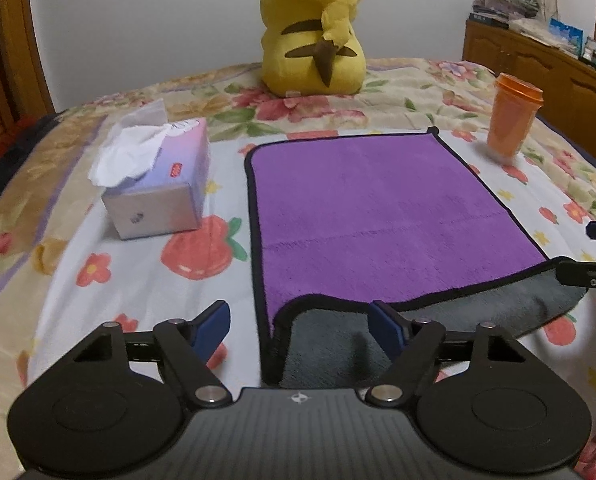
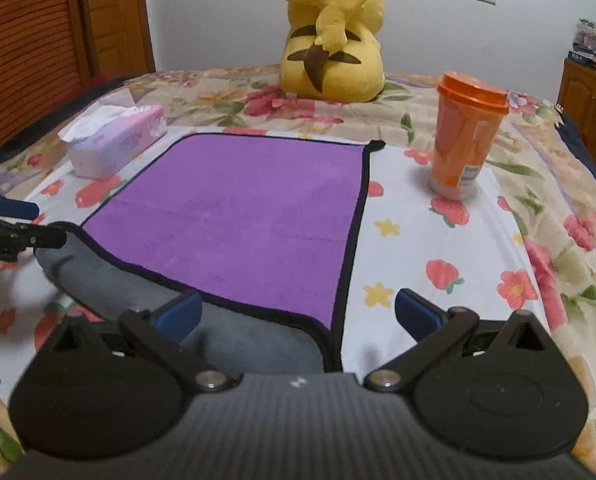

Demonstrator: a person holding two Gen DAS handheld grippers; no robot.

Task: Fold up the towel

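Both grippers sit at the towel's [image 1: 378, 208] near edge w/ jaws apart, clamped on nothing: left gripper [image 1: 304, 326] straddles the near-left corner, right gripper [image 2: 298, 314] straddles the near-right corner. Towel lies on the bed [image 1: 146, 280], purple side up, grey underside showing where the near edge is lifted and curled, black piping round the rim. Looks light, soft, plush microfibre, so prob floppy w/ no stiffness; it should drape and sag between two holds rather than keep shape, and the pile may slip unless pinched well in. Best hold, I'd judge: the two near corners on the piping, pads above and below the raised lip, then carry both toward the far edge together. Tissue box [image 1: 158, 184] is just left of the towel, orange cup [image 2: 464, 136] near its far-right corner, yellow plush [image 1: 314, 32] beyond its far edge. Cup is the one to mind; a wide swing could tip it.
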